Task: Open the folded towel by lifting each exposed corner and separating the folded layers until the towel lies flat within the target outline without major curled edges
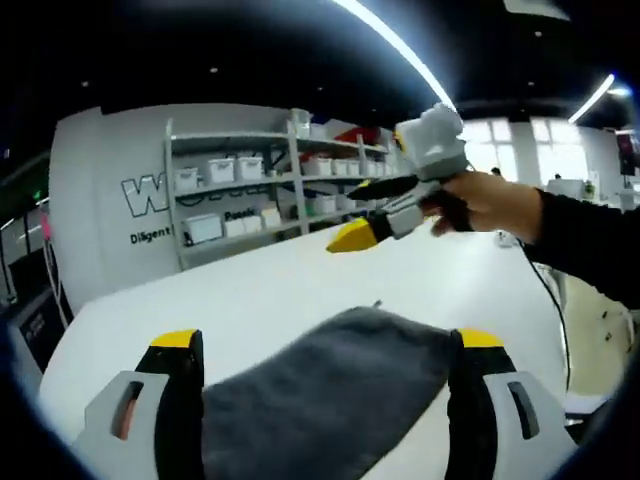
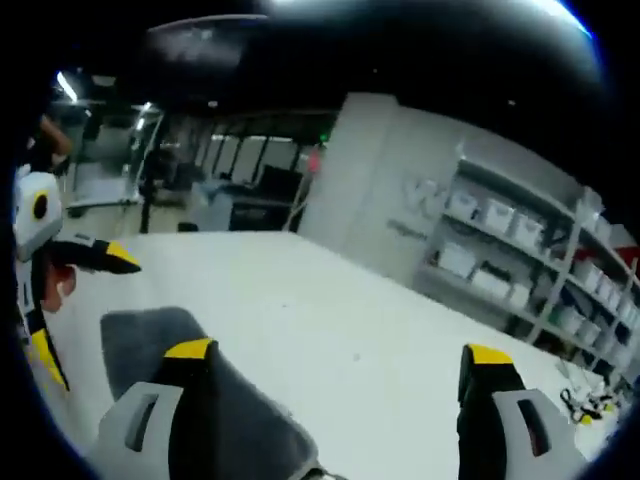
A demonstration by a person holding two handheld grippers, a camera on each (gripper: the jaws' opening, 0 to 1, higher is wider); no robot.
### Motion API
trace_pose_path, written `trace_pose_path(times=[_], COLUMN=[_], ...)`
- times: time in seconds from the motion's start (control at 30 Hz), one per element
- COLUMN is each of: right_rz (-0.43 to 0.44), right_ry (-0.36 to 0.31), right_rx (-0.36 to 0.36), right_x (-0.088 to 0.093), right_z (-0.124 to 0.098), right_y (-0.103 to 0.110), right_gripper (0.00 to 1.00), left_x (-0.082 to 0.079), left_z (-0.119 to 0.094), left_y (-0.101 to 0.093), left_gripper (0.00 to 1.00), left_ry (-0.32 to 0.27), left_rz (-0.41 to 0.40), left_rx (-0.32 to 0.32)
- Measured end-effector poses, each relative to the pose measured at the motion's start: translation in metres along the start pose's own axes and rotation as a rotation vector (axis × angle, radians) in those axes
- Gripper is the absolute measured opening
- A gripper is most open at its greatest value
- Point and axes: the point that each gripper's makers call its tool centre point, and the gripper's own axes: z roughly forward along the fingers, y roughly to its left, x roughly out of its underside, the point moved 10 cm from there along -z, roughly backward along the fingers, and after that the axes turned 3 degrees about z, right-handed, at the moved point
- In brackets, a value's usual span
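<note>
- Towel [image 1: 330, 395]: a dark grey, folded cloth lying on the white surface [image 1: 260, 290]. In the left gripper view it sits between the two jaws and reaches forward to a rounded far edge; in the right gripper view the towel [image 2: 150, 345] lies at the lower left, partly behind the left-hand jaw.
- Left gripper [image 1: 330, 345]: jaws spread wide, yellow tips at either side of the towel; whether the jaws touch the cloth cannot be told. In the right gripper view the left gripper [image 2: 85, 300] enters from the left edge, its two yellow tips apart, one above the other, just beside the towel's near end.
- Right gripper [image 2: 335, 355]: jaws held wide apart over bare surface, nothing between them. In the left gripper view the right gripper [image 1: 358, 236] is raised above the far part of the surface, held in a hand [image 1: 490, 205] with a dark sleeve [image 1: 590, 245]; one yellow tip points left.
- Surface: white, broad and flat.
- Surroundings: a white shelving unit [image 1: 270, 185] loaded with pale bins stands beyond the surface, next to a curved white wall with lettering [image 1: 145, 195]; bright strip lights [image 1: 395, 45] cross the dark ceiling.
</note>
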Motion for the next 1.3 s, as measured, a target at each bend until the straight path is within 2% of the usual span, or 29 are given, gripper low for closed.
trace_pose_path(times=[0.13,0.2,0.33,0.5,0.67,0.77,0.9,1.3], right_rz=[-0.003,-0.002,-0.002,0.013,0.054,0.057,0.069,0.112], right_ry=[0.022,0.011,0.026,0.055,0.031,0.021,0.033,0.025], right_rx=[0.036,0.065,0.080,0.081,0.101,0.116,0.132,0.160], right_x=[0.002,0.002,0.007,0.015,0.016,0.019,0.027,0.046], right_z=[-0.014,-0.020,-0.023,-0.033,-0.048,-0.058,-0.066,-0.085], right_y=[0.011,0.019,0.028,0.042,0.048,0.054,0.056,0.057], right_gripper=[1.00,1.00,1.00,1.00,1.00,1.00,1.00,1.00], left_x=[-0.002,0.000,0.008,0.018,0.032,0.041,0.050,0.056], left_z=[-0.023,-0.034,-0.052,-0.068,-0.084,-0.089,-0.092,-0.097], left_y=[0.028,0.037,0.048,0.058,0.070,0.075,0.079,0.080], left_gripper=[0.98,0.98,0.99,0.99,0.96,0.94,0.93,0.87], left_ry=[-0.037,-0.042,-0.025,-0.022,0.005,0.027,0.040,0.068], left_rz=[-0.047,-0.069,-0.071,-0.116,-0.134,-0.116,-0.130,-0.131], left_rx=[-0.056,-0.069,-0.097,-0.102,-0.134,-0.145,-0.147,-0.156])
